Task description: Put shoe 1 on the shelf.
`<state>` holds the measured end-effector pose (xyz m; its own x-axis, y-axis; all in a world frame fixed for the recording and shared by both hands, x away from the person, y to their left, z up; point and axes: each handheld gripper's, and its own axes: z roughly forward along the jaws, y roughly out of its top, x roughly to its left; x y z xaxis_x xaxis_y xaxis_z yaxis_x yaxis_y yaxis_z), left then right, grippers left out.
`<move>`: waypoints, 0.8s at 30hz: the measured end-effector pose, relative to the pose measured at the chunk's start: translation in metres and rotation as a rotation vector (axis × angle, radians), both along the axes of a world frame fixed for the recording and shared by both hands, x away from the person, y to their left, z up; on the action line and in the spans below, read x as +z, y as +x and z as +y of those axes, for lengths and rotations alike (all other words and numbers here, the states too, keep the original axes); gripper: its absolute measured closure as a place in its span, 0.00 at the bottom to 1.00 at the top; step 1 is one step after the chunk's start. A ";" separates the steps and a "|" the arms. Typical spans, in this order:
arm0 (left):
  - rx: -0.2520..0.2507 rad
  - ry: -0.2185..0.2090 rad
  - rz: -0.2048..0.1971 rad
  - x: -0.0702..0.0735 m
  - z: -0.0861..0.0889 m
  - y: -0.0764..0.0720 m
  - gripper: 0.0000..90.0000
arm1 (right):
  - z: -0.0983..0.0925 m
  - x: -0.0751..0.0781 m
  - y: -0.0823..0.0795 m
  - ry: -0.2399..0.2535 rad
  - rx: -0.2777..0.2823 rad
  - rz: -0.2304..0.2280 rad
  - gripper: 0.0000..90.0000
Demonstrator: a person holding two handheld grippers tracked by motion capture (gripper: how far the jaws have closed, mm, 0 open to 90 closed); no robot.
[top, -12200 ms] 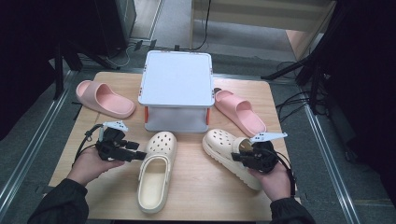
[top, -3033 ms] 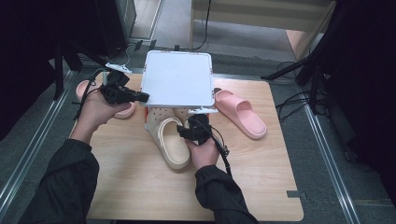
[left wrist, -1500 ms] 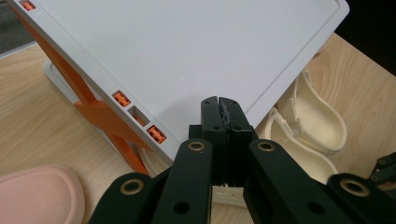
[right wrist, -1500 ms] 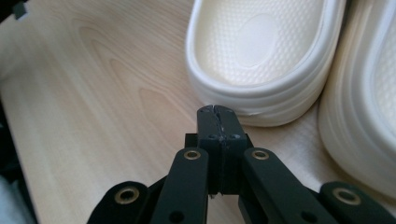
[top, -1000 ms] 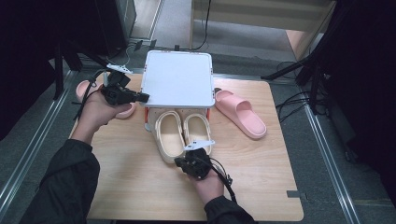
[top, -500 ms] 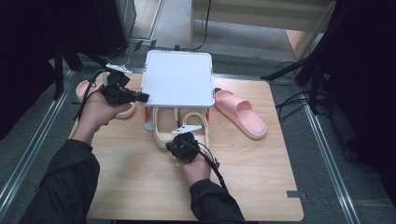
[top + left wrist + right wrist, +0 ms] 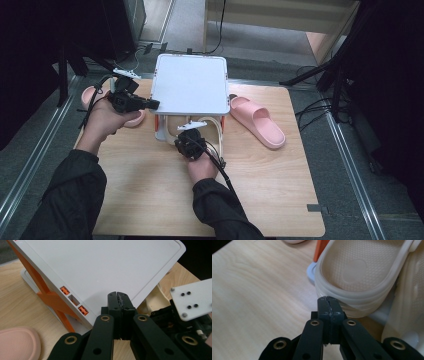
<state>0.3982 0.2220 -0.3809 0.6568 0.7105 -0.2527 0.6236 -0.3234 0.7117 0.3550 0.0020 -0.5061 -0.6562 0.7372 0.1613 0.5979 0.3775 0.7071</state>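
Observation:
A white shelf (image 7: 187,90) on orange legs (image 7: 52,300) stands at the back middle of the wooden table (image 7: 280,185). A pair of cream clogs (image 7: 216,131) lies under it, heels toward me. My right gripper (image 7: 186,134) is shut and empty, its tips (image 7: 328,300) against the heel rim of the left clog (image 7: 357,270); the other clog (image 7: 409,307) lies beside it. My left gripper (image 7: 154,104) is shut and empty, tips (image 7: 117,296) at the left front edge of the shelf top (image 7: 100,270).
One pink slipper (image 7: 257,121) lies right of the shelf. Another pink slipper (image 7: 92,95) lies left of it, partly behind my left hand, and its toe (image 7: 17,342) sits near the shelf leg. Floor rails run along both sides of the table.
My right gripper has moved forward and left toward the shelf, and the cream clogs have slid further under it. The left gripper has stayed at the shelf's edge.

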 end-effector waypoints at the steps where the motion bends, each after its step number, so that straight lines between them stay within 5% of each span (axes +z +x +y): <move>1: 0.001 0.001 0.000 0.000 0.000 0.000 1.00 | 0.001 0.000 0.002 0.004 -0.008 0.002 1.00; 9: 0.002 0.000 -0.001 0.000 0.001 0.000 1.00 | -0.004 0.003 0.000 0.046 0.000 0.011 1.00; 18: 0.005 -0.006 -0.001 0.000 0.002 0.000 1.00 | -0.029 0.012 -0.029 0.087 0.050 0.004 1.00; 24: 0.007 -0.004 0.001 0.000 0.001 0.000 1.00 | -0.054 0.014 -0.046 0.123 0.062 0.039 1.00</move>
